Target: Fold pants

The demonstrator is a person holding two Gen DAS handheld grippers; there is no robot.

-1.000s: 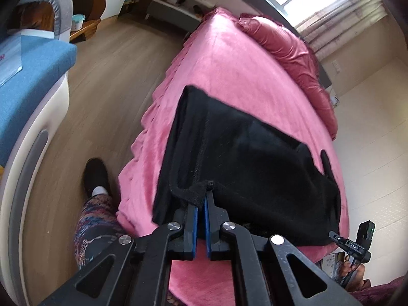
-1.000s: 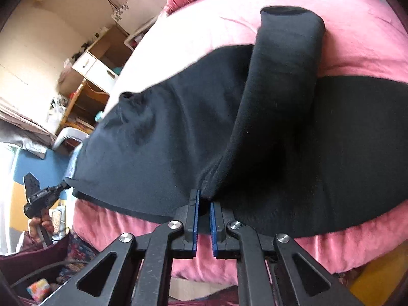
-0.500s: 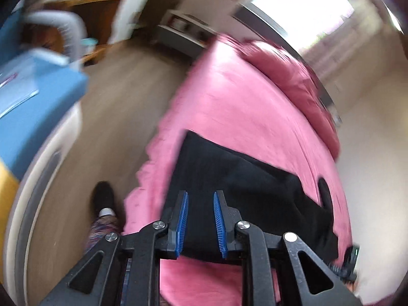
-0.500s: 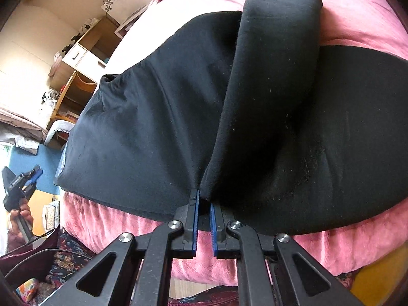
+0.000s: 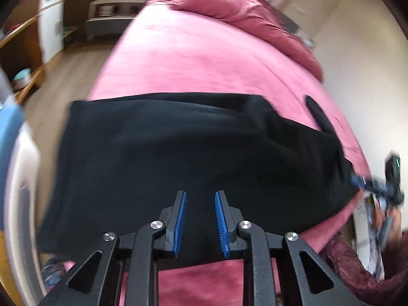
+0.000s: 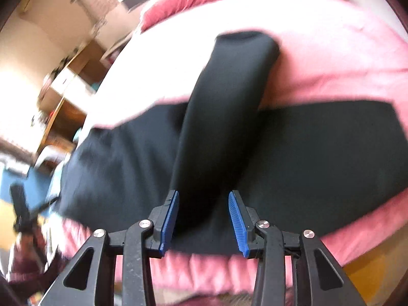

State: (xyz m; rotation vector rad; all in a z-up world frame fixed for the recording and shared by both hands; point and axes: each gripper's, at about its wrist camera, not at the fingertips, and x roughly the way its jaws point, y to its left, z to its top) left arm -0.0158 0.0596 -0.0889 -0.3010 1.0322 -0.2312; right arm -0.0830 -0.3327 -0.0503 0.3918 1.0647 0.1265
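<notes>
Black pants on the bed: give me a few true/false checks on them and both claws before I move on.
1. The black pants lie on a pink bed cover. True.
2. The left claw is clamped on the pants' edge. False: its jaws stand apart, having just been opening, with nothing pinched between the pads.
3. One pant leg lies crosswise over the rest of the pants. True.
4. The right claw is shut. False: its jaws are apart, having just been opening, and the pads no longer press on the fabric.
5. The pants hang off the floor side of a chair. False: they rest on the bed, near its front edge.
</notes>
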